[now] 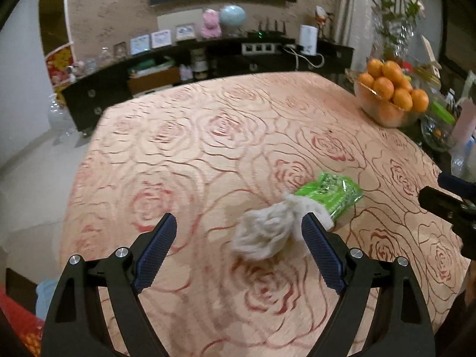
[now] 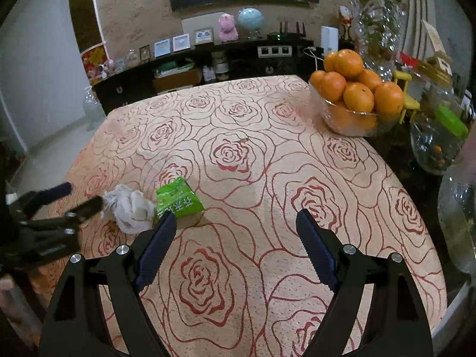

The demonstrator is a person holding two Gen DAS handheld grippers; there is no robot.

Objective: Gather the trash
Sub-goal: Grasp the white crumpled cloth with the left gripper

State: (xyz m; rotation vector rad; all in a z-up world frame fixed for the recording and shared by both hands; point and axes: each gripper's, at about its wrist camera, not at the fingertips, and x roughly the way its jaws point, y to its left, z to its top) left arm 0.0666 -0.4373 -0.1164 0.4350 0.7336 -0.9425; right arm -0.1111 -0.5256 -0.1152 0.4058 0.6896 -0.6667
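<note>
Directly ahead of the left tongs (image 1: 239,227) lies a crumpled white tissue (image 1: 263,233) on a counter (image 1: 208,136) covered with a peach cloth patterned in red rose outlines. These tongs are spread wide and hold nothing; the tissue sits in the gap between their tips, nearer the right-hand finger, and no pad presses on it. Touching the tissue's far side is a green plastic wrapper (image 1: 333,193) with printed characters, lying flat on the cloth. The right tongs (image 2: 236,218) are also spread wide and empty, over bare cloth, with the wrapper just beyond their left-hand fingertip and the tissue further left. From that side the left tongs appear blurred beside the tissue. At the counter's far right corner stands a glass bowl of oranges (image 2: 354,95), well apart from the trash.
</note>
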